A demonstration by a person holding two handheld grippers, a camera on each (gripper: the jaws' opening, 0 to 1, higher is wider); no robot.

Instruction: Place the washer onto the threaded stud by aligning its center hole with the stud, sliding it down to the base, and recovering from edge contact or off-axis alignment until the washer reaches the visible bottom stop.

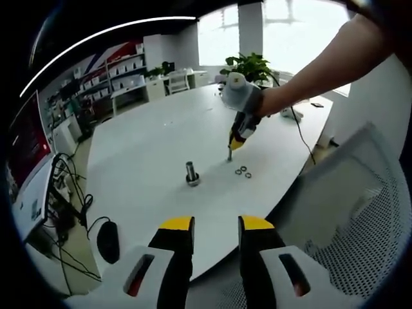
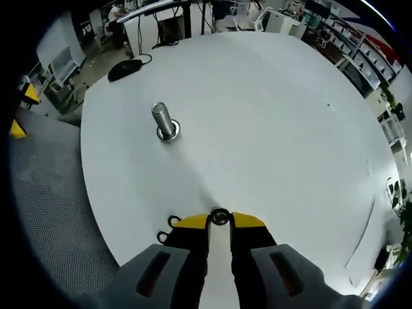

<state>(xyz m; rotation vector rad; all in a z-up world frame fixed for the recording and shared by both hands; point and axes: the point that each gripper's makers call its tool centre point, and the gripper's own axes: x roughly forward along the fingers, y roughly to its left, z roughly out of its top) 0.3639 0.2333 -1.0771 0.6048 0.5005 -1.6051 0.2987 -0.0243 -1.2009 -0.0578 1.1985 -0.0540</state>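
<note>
Right gripper (image 2: 219, 219): jaws nearly closed, pinching a washer (image 2: 219, 217) by its rim at the very tips. Edge grip makes sense: it leaves the center hole free, so the hole can drop over the stud without the jaws fouling it.

Landmark is the threaded stud (image 2: 161, 120), upright on its round base (image 2: 168, 132) on the white table (image 2: 270, 109). The held washer is well apart from the stud, on the table-edge side, low over the surface (can't tell if it touches the table). Two spare washers (image 2: 167, 228) lie flat just beside the right jaws, also on the edge side of the stud; in the left gripper view they sit as a small cluster (image 1: 243, 171) next to the right gripper (image 1: 230, 153), with the stud (image 1: 192, 171) near them.

Left gripper (image 1: 215, 225): jaws apart, nothing between them, hanging off the table edge well short of the stud. Looks parked, kept out of the way.

Judgement: the pick is done, the transfer isn't started. Nothing is on the stud yet, so the base is the bare bottom stop. Next step needs lift, carry over the stud top, level the washer, then lower. Main risk is a tilted washer catching on the threads.

Far side of the stud: a black computer mouse (image 2: 125, 69) near the table edge.
</note>
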